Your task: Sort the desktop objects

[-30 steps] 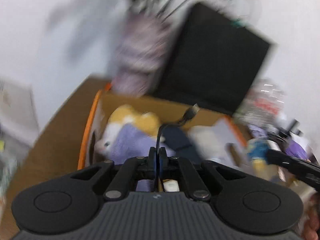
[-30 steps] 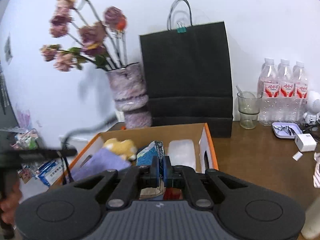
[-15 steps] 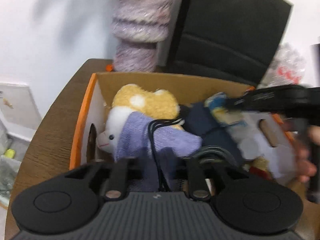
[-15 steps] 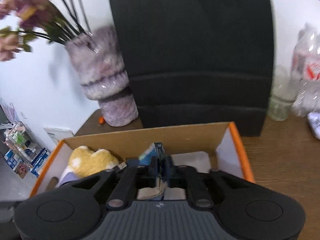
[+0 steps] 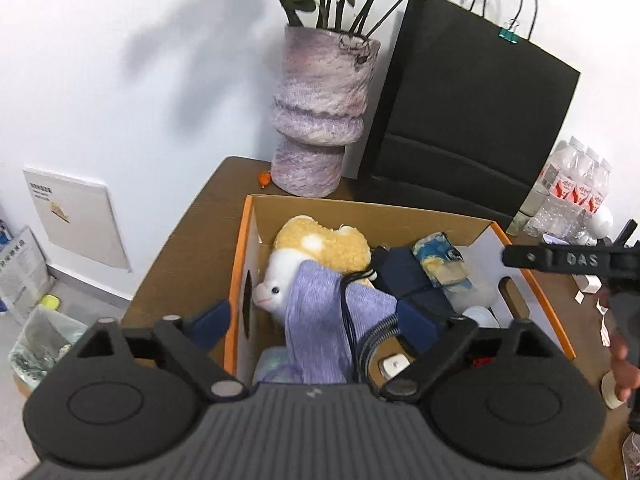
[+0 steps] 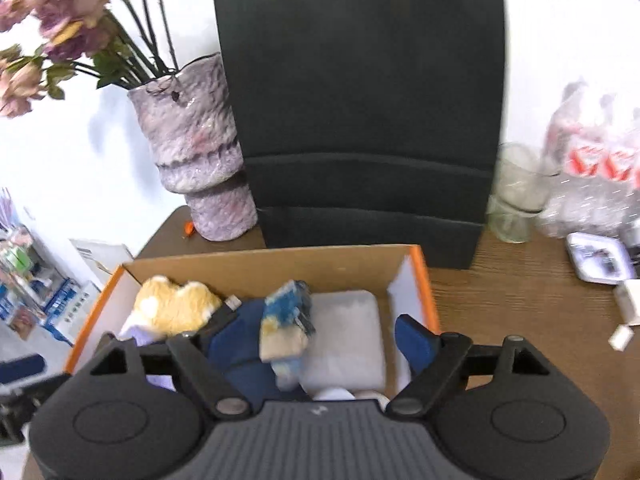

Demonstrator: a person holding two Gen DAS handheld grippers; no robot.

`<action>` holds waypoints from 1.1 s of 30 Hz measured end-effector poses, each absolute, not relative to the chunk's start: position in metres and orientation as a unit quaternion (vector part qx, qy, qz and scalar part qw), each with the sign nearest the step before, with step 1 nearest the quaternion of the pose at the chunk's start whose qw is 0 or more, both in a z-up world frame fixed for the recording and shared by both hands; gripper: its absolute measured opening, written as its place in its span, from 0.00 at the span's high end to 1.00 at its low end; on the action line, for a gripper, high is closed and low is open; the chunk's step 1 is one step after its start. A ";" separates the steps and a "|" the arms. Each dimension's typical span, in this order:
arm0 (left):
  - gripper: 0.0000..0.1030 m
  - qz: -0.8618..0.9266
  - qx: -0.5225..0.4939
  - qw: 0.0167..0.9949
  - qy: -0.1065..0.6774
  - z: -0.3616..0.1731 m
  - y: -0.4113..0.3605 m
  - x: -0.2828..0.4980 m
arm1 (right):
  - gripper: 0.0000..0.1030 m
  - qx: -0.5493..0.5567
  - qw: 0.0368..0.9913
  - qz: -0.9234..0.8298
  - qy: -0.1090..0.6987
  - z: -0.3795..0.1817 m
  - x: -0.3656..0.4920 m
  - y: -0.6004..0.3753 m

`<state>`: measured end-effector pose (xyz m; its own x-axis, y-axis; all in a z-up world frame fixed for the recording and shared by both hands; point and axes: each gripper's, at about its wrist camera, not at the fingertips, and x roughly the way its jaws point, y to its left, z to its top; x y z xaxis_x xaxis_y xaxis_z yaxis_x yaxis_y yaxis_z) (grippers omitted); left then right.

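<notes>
A cardboard box with an orange rim (image 5: 239, 264) (image 6: 425, 280) holds a yellow plush toy (image 5: 324, 246) (image 6: 174, 312), a purple cloth (image 5: 320, 320), a navy item (image 5: 404, 276) and a white pad (image 6: 344, 330). My left gripper (image 5: 312, 320) hangs over the box, its jaws opening wide. A black cable (image 5: 347, 312) lies loose on the cloth between them. My right gripper (image 6: 320, 340) is also over the box with jaws opening. A blue-and-yellow packet (image 6: 286, 320) (image 5: 440, 260) rests in the box between its fingers (image 6: 416, 344), untouched.
Behind the box stand a mottled purple vase (image 5: 320, 108) (image 6: 196, 152) of dried flowers and a black paper bag (image 5: 468, 120) (image 6: 360, 112). To the right are a glass (image 6: 516, 196), water bottles (image 6: 596, 168), a white tray (image 6: 596, 258) and small white bits. The table edge (image 5: 180, 240) drops off at left.
Both grippers went from shut to wide open. The left let go of the black cable, the right let go of the blue-and-yellow packet; both things now lie in the box.
</notes>
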<state>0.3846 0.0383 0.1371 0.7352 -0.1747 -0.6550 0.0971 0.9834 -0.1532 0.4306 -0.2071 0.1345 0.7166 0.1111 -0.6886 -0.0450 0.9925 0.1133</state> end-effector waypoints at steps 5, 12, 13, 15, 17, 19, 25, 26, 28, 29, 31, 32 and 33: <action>0.00 -0.047 -0.019 0.943 0.330 0.145 0.031 0.344 | 0.12 0.026 0.928 0.031 0.371 0.142 0.382 -0.216; 0.00 -0.028 -0.027 0.939 0.342 0.115 0.028 0.284 | 0.09 0.029 0.931 0.044 0.361 0.123 0.305 -0.210; 0.00 -0.023 -0.027 0.938 0.344 0.108 0.027 0.273 | 0.09 0.023 0.931 0.041 0.361 0.118 0.295 -0.206; 0.00 -0.020 -0.023 0.938 0.345 0.096 0.025 0.253 | 0.09 0.006 0.934 0.035 0.356 0.106 0.269 -0.200; 0.00 -0.023 -0.019 0.939 0.342 0.084 0.023 0.232 | 0.09 -0.008 0.937 0.038 0.347 0.095 0.246 -0.194; 0.00 -0.022 -0.019 0.939 0.343 0.073 0.023 0.213 | 0.09 -0.018 0.938 0.042 0.343 0.084 0.225 -0.190; 0.00 -0.013 -0.009 0.937 0.350 0.044 0.025 0.169 | 0.09 -0.035 0.939 0.049 0.338 0.051 0.175 -0.181; 0.00 -0.014 -0.008 0.938 0.347 0.041 0.026 0.162 | 0.09 -0.035 0.940 0.050 0.337 0.047 0.169 -0.181; 0.00 -0.017 -0.009 0.939 0.344 0.036 0.027 0.154 | 0.09 -0.029 0.941 0.052 0.335 0.039 0.156 -0.181; 0.00 -0.020 -0.011 0.939 0.343 0.034 0.027 0.151 | 0.09 -0.026 0.941 0.052 0.335 0.036 0.151 -0.181; 0.00 -0.025 -0.012 0.937 0.348 0.030 0.028 0.148 | 0.09 -0.018 0.940 0.048 0.337 0.030 0.143 -0.183; 0.00 -0.025 -0.009 0.936 0.352 0.028 0.028 0.147 | 0.09 -0.014 0.940 0.045 0.337 0.027 0.139 -0.183; 0.00 -0.025 -0.005 0.935 0.354 0.027 0.027 0.146 | 0.09 -0.008 0.940 0.043 0.337 0.025 0.134 -0.184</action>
<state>0.1462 0.0274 0.0272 0.7487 -0.0509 -0.6609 0.0438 0.9987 -0.0274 0.1343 -0.1840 0.0253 0.7689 0.0747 -0.6350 -0.0861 0.9962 0.0130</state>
